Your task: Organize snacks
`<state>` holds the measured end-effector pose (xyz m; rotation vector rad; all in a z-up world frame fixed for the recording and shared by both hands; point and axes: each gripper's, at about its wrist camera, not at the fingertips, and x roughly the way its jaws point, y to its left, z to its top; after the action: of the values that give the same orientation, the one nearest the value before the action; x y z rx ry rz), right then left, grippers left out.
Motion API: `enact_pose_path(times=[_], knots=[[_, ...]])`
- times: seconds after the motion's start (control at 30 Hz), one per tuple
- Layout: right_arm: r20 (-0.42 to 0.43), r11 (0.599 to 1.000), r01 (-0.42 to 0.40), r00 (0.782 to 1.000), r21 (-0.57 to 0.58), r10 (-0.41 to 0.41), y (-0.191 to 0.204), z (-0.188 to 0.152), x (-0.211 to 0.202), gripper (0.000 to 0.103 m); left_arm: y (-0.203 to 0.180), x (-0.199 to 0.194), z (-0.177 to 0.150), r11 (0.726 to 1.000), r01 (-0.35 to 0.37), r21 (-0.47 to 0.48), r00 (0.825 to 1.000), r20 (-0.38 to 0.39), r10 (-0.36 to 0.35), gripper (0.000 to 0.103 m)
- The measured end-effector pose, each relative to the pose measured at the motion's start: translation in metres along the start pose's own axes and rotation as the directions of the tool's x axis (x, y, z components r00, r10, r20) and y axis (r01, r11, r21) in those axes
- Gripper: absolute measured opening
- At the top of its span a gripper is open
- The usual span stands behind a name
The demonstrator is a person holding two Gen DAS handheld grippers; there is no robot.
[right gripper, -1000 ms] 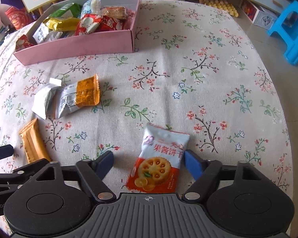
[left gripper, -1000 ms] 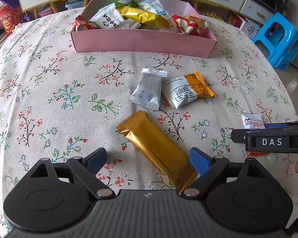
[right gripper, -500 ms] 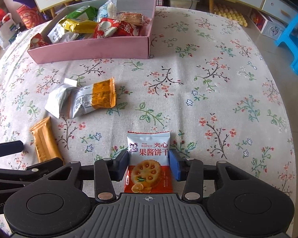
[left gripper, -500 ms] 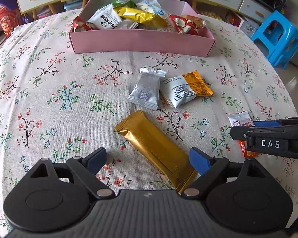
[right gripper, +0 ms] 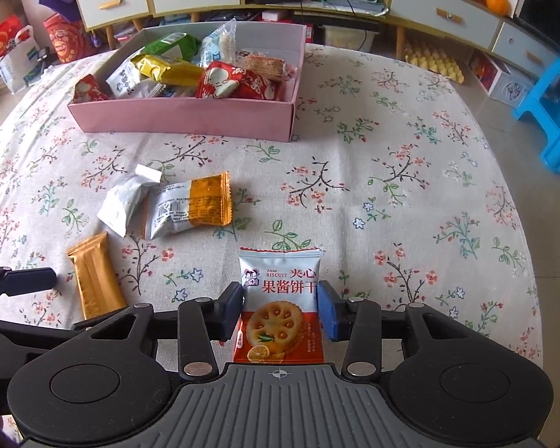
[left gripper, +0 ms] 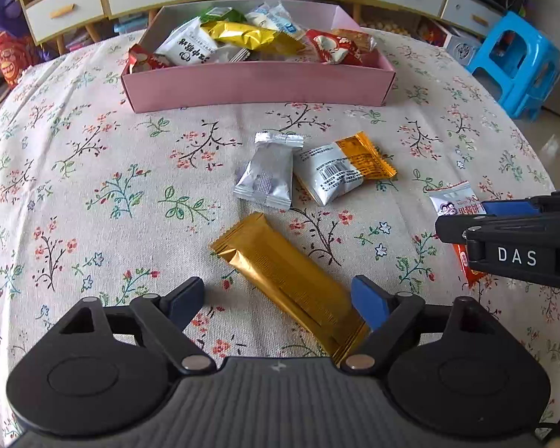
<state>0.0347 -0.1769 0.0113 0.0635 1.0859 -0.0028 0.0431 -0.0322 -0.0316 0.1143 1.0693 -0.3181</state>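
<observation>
Only the right wrist view shows the right gripper clamped on the jam biscuit packet. The left gripper, jaws just narrowing yet apart, straddles the gold bar. Two more packets, silver and orange-ended, lie on the floral tablecloth before one pink box of snacks; drawers and a blue stool stand behind.

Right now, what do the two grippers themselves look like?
Both are alike: a ribbed grey body, two rounded black plastic lobes with round discs, black linkage arms on silver pivot pins, and blue pads on the fingertips. The left gripper shows this in its own view; the right gripper does too. Seen from the side, the right one carries white letters "DAS". No cables or sleeves show.
</observation>
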Motion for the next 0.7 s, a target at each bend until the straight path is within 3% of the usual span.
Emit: enact_pose_path(times=[0.13,0.3,0.47,0.7], knots=[[0.004,1.000,-0.013,1.000,-0.001,0.013,0.0003,-0.0002,-0.0010,0.041,-0.0012,-0.0017,0.0000,1.000,0.010,0.007,1.000,0.023,-0.010,0.066],[0.009,1.000,-0.024,1.000,-0.009,0.024,0.0023,-0.0002,-0.0019,0.041,-0.0028,-0.0045,0.0008,0.999,0.037,0.018,0.998,0.041,-0.038,0.038],[0.009,0.999,-0.029,1.000,-0.014,0.029,0.0036,-0.0006,-0.0019,0.041,-0.0041,-0.0051,0.0006,0.998,0.068,0.017,0.997,0.041,-0.069,0.028],[0.014,0.999,-0.035,0.999,-0.018,0.035,0.0044,-0.0005,-0.0034,0.041,-0.0040,-0.0070,0.0004,0.997,0.080,0.016,0.996,0.043,-0.081,0.022]])
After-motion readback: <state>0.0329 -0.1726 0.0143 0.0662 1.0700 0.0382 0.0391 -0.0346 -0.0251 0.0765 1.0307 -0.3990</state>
